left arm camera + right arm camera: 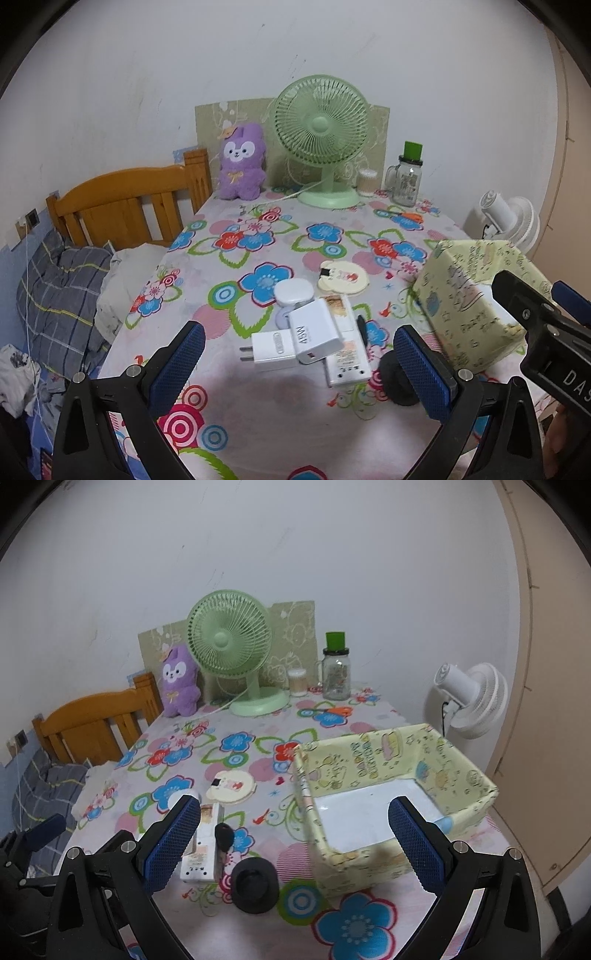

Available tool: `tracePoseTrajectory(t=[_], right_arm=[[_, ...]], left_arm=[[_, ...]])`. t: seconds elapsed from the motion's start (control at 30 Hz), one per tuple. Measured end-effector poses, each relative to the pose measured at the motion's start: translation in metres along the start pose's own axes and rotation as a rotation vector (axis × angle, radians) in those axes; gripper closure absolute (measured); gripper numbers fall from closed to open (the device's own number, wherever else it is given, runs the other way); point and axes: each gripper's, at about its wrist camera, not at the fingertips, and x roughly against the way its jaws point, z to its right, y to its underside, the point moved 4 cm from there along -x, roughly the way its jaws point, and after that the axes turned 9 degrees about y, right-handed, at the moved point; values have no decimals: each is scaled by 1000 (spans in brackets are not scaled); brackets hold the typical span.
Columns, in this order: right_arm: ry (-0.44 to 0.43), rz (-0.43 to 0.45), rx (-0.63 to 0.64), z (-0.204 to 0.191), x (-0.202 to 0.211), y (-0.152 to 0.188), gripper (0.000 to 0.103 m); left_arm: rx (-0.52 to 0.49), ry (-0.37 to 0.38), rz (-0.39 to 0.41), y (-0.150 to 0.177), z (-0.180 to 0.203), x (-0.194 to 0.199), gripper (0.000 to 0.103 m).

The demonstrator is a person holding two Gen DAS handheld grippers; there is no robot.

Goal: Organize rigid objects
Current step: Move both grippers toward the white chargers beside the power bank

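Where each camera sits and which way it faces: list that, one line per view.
Left wrist: on the left tool, aimed across the table at the white chargers; the right tool's body shows at the right edge.
Right wrist: on the right tool, looking into the yellow box; the left tool shows at the left edge.
Shared: green fan, purple plush, black puck, box.

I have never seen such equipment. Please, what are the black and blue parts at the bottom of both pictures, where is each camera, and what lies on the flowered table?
Those are two hand-held grippers. A camera on each looks forward along its blue fingers. The left gripper and the right gripper are both open and hold nothing. On the table lie white chargers, a black round object and a round cream case. The yellow patterned box looks empty. Behind stand a green fan and a purple plush.
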Motion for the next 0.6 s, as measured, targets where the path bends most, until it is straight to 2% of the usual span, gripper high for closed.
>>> tracePoseTrajectory(t=[0.6], right_arm=[[-39,-48,128,-67,-30,14,0]], left_arm=[[35,-16,-122,19,-36,-42,0]])
